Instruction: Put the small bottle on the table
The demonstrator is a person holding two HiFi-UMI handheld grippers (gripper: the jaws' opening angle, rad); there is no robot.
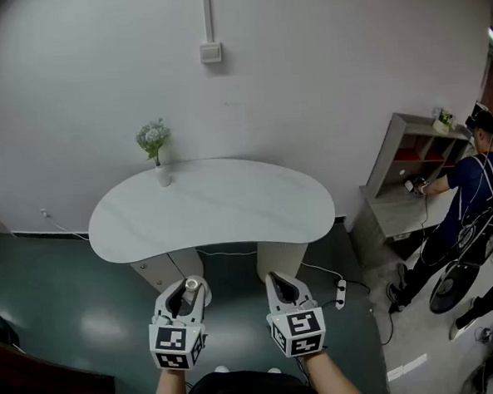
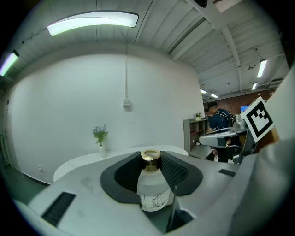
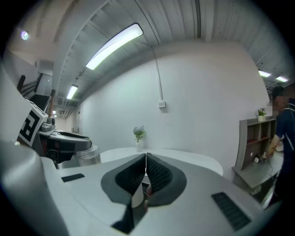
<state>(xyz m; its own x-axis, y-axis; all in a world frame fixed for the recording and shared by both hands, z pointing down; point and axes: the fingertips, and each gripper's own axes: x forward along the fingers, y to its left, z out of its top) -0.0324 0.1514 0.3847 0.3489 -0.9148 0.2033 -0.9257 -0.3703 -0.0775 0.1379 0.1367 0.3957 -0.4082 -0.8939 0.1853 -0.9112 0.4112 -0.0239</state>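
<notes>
This is a lab or workshop hall: a bare white wall [image 1: 322, 71], a glossy dark green floor [image 1: 61, 303] and a ribbed industrial ceiling with strip lights [image 2: 92, 23]. A white table [image 1: 214, 206] bears a vase of flowers [image 1: 155, 152]. Off to one side, a person [image 1: 471, 187] in cabled gear stands at a grey shelf unit [image 1: 410, 153].

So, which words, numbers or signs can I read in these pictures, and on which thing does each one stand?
Paper label on the small bottle: there is dark print, but it is too small and blurred to read.
The two marker cubes: only black-and-white square patterns, no letters or numbers.
The wall box: no print shows.
Nothing can be quoted.
</notes>
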